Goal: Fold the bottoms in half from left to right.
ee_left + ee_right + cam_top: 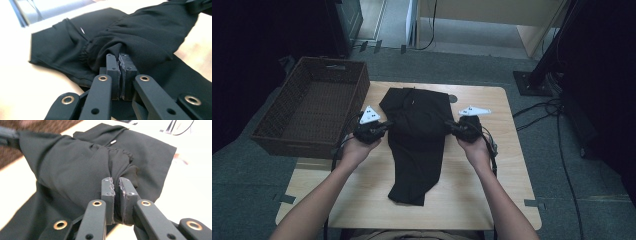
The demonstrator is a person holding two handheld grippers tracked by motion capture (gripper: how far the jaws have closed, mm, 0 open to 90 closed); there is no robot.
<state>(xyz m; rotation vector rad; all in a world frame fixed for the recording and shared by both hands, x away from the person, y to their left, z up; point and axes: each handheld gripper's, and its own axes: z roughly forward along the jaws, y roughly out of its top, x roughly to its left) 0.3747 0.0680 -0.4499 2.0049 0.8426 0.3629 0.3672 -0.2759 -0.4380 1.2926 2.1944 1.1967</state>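
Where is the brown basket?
In the high view, the brown wicker basket sits at the table's left edge, just beyond the left gripper and beside the black garment.

A brown wicker basket sits just left of the left jaws, overhanging the wooden bench. Black cables lie on the floor, well right of the right jaws.

- No text, label, brand, number or sign can be read in any view.
- The grey three-cornered plates on the claws carry small dark marks in the high view, too small to read.
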